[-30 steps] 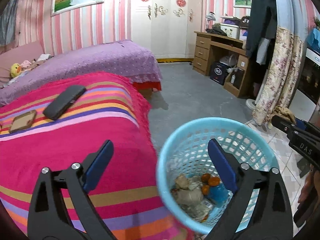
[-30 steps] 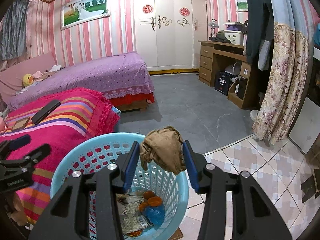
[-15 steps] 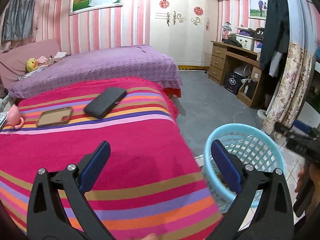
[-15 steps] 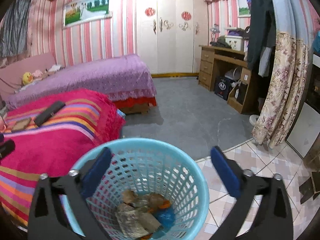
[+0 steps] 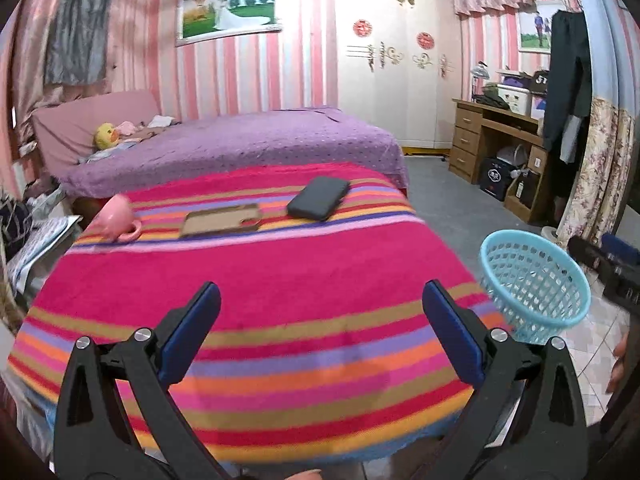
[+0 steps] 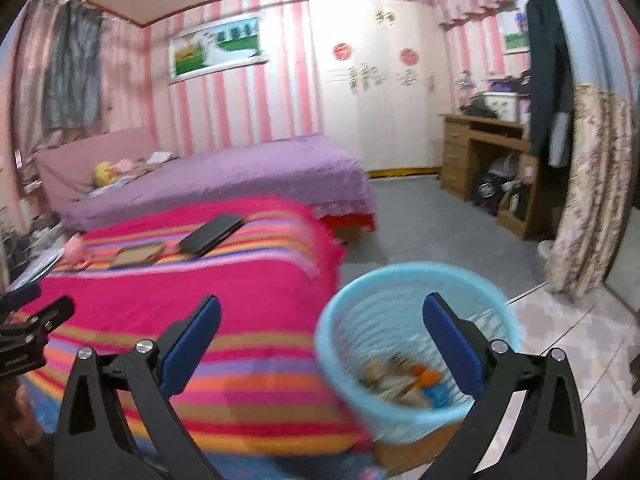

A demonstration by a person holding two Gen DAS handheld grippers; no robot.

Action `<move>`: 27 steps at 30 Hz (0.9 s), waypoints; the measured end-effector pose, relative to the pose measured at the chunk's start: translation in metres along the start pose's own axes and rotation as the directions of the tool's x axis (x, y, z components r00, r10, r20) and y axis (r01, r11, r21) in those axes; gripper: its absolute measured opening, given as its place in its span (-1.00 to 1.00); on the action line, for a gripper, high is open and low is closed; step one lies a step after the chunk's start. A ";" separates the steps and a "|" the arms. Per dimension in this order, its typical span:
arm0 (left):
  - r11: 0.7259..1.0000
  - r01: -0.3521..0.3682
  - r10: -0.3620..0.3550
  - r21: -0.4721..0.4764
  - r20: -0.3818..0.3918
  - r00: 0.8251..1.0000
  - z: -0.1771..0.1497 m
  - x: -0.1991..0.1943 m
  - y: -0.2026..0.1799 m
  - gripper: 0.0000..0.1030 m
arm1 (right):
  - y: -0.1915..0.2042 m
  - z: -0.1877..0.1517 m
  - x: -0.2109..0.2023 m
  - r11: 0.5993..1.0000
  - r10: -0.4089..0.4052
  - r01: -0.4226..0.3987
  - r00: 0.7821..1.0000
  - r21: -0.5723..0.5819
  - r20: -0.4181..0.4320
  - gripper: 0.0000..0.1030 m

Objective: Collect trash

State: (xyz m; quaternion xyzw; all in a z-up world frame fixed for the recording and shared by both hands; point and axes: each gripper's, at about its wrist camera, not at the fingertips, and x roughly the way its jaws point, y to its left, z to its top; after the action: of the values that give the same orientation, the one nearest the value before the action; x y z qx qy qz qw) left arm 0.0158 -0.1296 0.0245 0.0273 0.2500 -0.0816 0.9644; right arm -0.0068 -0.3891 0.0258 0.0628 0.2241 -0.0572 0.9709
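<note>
We see a striped pink blanket (image 5: 256, 280) spread over the low table ahead of and under both pairs of jaws, in a bedroom with pink striped walls, a purple bed (image 5: 240, 148) beyond, a white wardrobe (image 5: 392, 80) and a wooden desk (image 5: 492, 140) far right. Well past the left gripper (image 5: 320, 328) jaws lie a black phone (image 5: 319, 197), a brown phone case (image 5: 221, 220) and a pink cup (image 5: 116, 218) on its side. The blue basket (image 6: 404, 332) stands on the floor just right of the blanket's edge, partly behind the right gripper (image 6: 320, 340) right jaw; trash (image 6: 400, 376) sits in its bottom, too blurred to tell apart. The right-wrist view is smeared with motion. From the left wrist, the right gripper is cut off at the frame edge. Both pairs of jaws are spread wide with nothing between them, tipped slightly downward.
</note>
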 end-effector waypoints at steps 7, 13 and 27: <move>0.998 -0.054 0.053 -0.039 -0.023 0.998 -0.036 -0.008 0.032 0.89 | 0.051 -0.030 -0.009 0.996 0.035 -0.036 0.999 -0.080 -0.005 0.91; 0.998 -0.048 0.048 -0.044 0.003 0.999 -0.040 -0.005 0.038 0.89 | 0.066 -0.032 -0.021 0.989 0.015 -0.005 0.997 -0.150 0.069 0.91; 0.999 -0.037 0.038 -0.011 0.052 0.998 -0.041 -0.005 0.030 0.89 | 0.063 -0.030 -0.013 0.991 0.025 -0.014 0.996 -0.134 0.083 0.91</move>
State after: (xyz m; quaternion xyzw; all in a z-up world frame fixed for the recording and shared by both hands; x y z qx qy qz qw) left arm -0.0024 -0.0953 -0.0084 0.0249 0.2246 -0.0629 0.9721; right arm -0.0226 -0.3216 0.0107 -0.0024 0.1857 -0.0351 0.9820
